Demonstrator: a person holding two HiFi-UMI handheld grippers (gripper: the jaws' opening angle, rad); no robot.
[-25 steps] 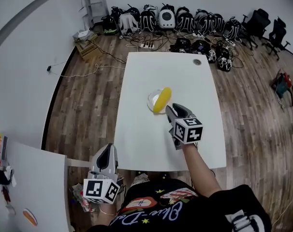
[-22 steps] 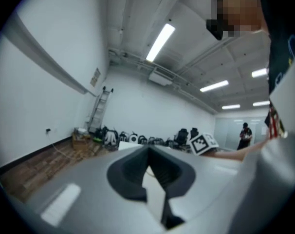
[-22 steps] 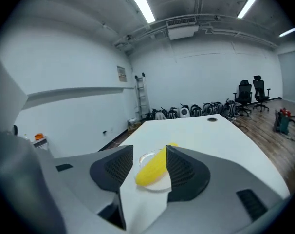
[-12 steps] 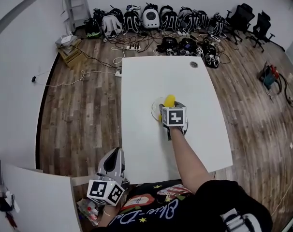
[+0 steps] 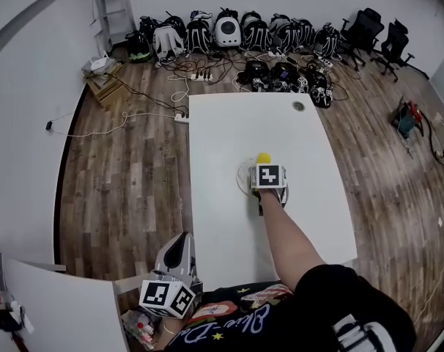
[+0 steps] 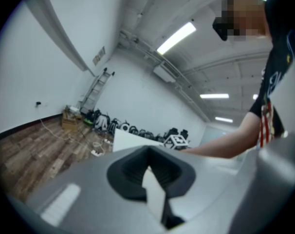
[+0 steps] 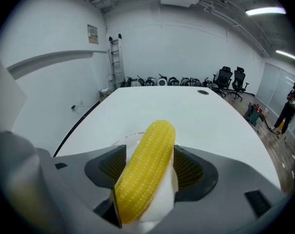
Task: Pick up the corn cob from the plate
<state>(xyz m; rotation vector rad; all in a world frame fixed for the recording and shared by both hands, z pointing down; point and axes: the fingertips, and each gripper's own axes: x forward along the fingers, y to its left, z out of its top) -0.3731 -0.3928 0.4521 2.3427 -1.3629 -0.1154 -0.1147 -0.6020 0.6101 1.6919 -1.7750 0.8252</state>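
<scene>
A yellow corn cob [image 5: 263, 158] lies on a small clear plate [image 5: 242, 176] in the middle of the white table [image 5: 222, 123]. My right gripper [image 5: 264, 169] points steeply down over the plate, and its marker cube hides most of the cob in the head view. In the right gripper view the corn cob [image 7: 147, 169] lies lengthwise between the wide open jaws of the right gripper [image 7: 148, 167], above the plate [image 7: 124, 141]. My left gripper [image 5: 179, 243] hangs off the table's near left corner, jaws together and holding nothing; the left gripper [image 6: 150, 172] faces roughly level across the room.
A row of backpacks [image 5: 229, 31] and cables lines the far wall, with office chairs [image 5: 376, 31] at the right and a ladder [image 5: 108, 6] at the left. A second white table [image 5: 53, 306] stands at the lower left. Wooden floor surrounds the table.
My right gripper moved forward and down onto the plate, and its jaws now stand wide around the corn cob. The left gripper shifted lower and to the right, near the table's corner.
</scene>
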